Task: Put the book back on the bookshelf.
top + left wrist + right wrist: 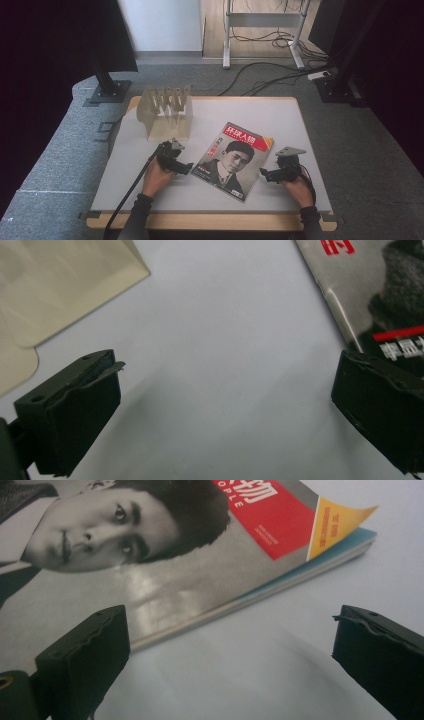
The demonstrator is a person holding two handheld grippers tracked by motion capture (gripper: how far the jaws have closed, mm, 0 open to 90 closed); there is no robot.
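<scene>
1. Left claw: jaws spread wide, nothing between them. In the left gripper view the claw frames bare desk surface; neither jaw pad visibly touches an object.
2. Right claw: jaws spread wide, holding nothing. In the right gripper view the claw frames bare desk surface, with the near long edge of the magazine running just ahead of the left-hand jaw. Contact between that jaw and the magazine cannot be confirmed.
3. Magazine: lies flat on the desk, cover up, between the two claws. It sits just beside the tip of the left claw and near the tip of the right claw.
4. Magazine orientation: in the high view the long axis runs diagonally, from the near end by the right claw to the far end away from both claws. The red title band is at the far end; the portrait's head points toward that end.
5. Cover condition: in the right gripper view the yellow corner of the cover curls up off the pages beneath it.
6. Rack: a pale slotted stand rests on the desk beyond the left claw, apart from it. Its pale base appears ahead of the left-hand jaw in the left gripper view.
7. Hands: the left hand and right hand each grip the rear of their tool, forearms entering from the desk's near edge.
</scene>
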